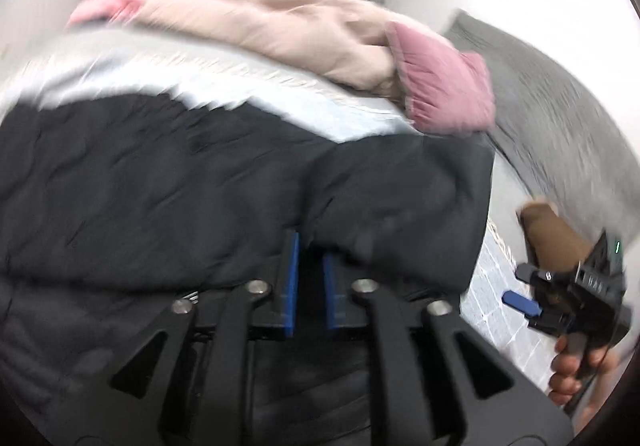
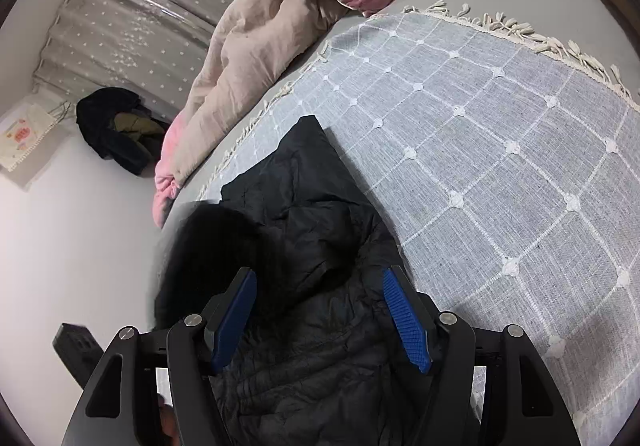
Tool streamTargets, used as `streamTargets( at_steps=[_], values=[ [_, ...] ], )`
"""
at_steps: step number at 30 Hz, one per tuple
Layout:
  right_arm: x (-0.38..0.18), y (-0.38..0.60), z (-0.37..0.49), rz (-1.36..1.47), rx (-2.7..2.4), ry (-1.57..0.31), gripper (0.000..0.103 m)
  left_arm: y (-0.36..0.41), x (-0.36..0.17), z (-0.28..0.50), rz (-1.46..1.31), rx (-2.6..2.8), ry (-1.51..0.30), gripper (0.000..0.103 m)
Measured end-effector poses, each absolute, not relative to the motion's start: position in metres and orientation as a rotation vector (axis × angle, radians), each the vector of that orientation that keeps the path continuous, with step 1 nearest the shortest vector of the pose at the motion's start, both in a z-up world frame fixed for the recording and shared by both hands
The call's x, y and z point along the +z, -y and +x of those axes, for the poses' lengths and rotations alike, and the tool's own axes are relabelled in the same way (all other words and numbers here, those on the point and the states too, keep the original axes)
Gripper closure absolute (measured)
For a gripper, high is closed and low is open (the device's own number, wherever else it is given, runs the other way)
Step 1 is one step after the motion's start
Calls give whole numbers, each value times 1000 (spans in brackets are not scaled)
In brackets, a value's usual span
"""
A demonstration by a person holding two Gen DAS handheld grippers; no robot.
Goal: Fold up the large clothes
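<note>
A large black padded jacket lies on a light blue checked blanket on the bed. My left gripper has its blue pads close together, pinching a fold of the jacket's edge. The left wrist view is motion-blurred. My right gripper is open, its blue pads wide apart above the jacket, holding nothing. The right gripper also shows in the left wrist view at the right edge, beside the jacket.
A beige and pink quilt is bunched along the blanket's far side. The fringed blanket spreads to the right. A dark pile of clothes lies on the white floor by grey curtains. A grey pillow sits at the right.
</note>
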State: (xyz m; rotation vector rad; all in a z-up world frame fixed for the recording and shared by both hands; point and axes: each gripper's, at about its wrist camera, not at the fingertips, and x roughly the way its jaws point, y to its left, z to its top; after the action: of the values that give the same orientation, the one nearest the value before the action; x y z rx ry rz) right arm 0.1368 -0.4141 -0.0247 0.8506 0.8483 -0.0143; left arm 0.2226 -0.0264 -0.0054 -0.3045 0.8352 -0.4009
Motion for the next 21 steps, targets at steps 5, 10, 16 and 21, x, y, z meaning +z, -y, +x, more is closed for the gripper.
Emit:
streamTargets(
  at_steps=[5, 10, 16, 21],
  values=[
    [-32, 413, 140, 854, -35, -869, 36, -39, -31, 215, -406, -344, -863, 31],
    [-42, 414, 146, 875, -68, -879, 36, -62, -44, 223, -512, -347, -889, 29],
    [-57, 410, 159, 812, -138, -930, 36, -47, -65, 256, -456, -276, -978, 32],
    [-67, 385, 187, 510, -210, -1006, 36, -33, -54, 266, -357, -250, -936, 92]
  ],
)
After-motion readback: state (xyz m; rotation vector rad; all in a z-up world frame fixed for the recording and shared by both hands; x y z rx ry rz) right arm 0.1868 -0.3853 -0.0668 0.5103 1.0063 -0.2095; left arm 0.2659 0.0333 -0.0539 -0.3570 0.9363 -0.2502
